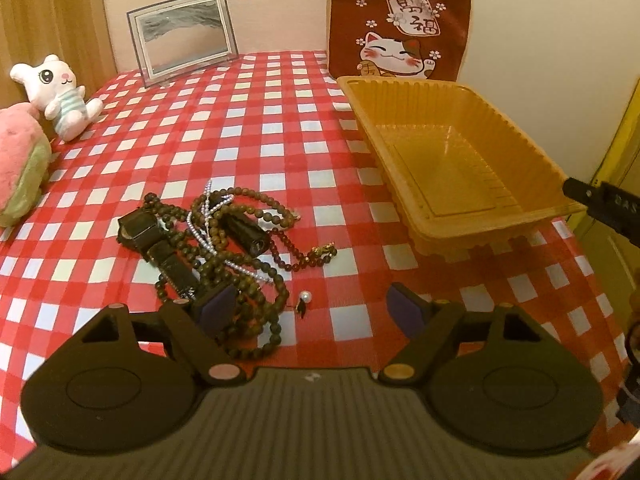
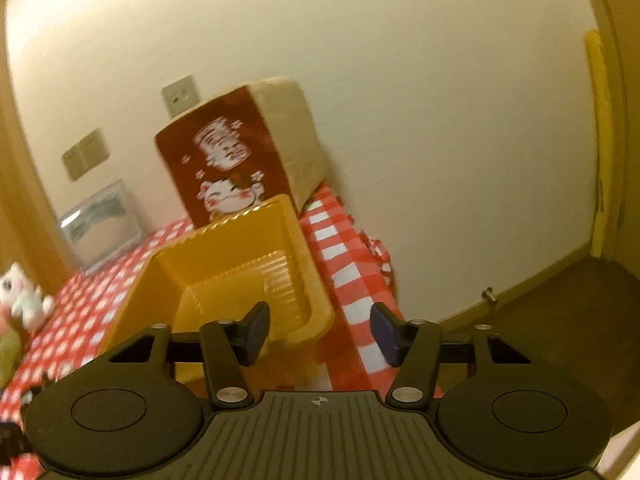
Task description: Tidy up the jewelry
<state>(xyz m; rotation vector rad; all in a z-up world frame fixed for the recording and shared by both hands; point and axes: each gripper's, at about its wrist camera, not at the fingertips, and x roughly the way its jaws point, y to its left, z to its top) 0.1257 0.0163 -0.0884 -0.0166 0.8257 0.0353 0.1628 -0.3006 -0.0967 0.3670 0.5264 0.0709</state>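
On checked cloth (image 1: 248, 128), tangled dark bead necklaces (image 1: 236, 240) heaped

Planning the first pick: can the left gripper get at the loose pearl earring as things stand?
Probably yes. The left gripper has open jaws, and the pearl earring lies between them on the tablecloth, clear of the bead tangle.

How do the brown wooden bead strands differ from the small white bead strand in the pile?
The brown wooden bead strands have large, dark, matte beads and form long loops. The small white bead strand has tiny, pale, shiny beads and crosses over them. Both lie tangled on the red checked tablecloth.
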